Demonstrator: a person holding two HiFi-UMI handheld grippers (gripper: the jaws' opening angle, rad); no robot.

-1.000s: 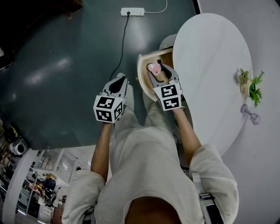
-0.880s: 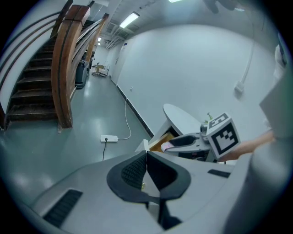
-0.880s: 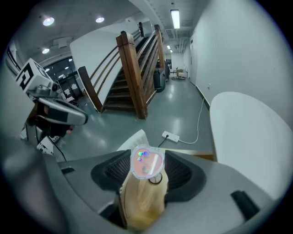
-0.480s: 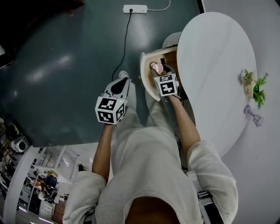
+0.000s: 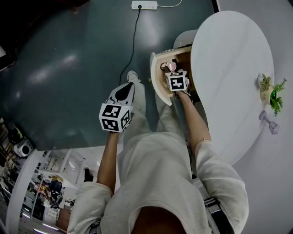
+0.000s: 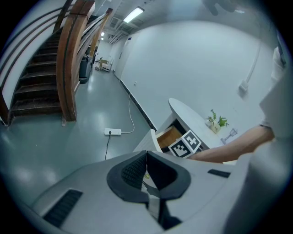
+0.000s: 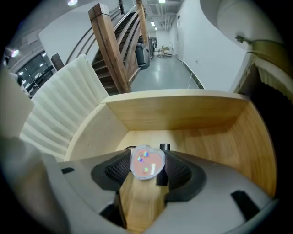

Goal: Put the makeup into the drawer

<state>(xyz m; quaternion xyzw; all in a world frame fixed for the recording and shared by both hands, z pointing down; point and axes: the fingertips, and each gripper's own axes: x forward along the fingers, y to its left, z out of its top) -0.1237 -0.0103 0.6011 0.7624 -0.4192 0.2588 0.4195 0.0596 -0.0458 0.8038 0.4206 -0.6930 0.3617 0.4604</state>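
Observation:
A heart-shaped pink makeup case (image 7: 147, 162) with a clear rim sits between the pads of my right gripper (image 7: 147, 165), which is shut on it. The gripper points steeply down into the open wooden drawer (image 7: 183, 123), the case hanging above the drawer floor. A small black object (image 7: 165, 147) shows just beyond the case. From the head view the right gripper (image 5: 174, 72) is inside the drawer (image 5: 158, 77) under the white oval table (image 5: 233, 68), the pink case (image 5: 171, 66) at its tip. My left gripper (image 5: 124, 91) hangs shut over the dark floor, holding nothing.
The drawer's ribbed white front (image 7: 59, 114) stands at the left. On the table sit a small potted plant (image 5: 271, 93) and a clear stemmed object (image 5: 270, 123). A white power strip (image 5: 143, 5) with a cable lies on the floor beyond. A wooden staircase (image 6: 68, 59) rises further off.
My right gripper has dropped down into the open drawer with the makeup case in it. The left gripper has barely shifted.

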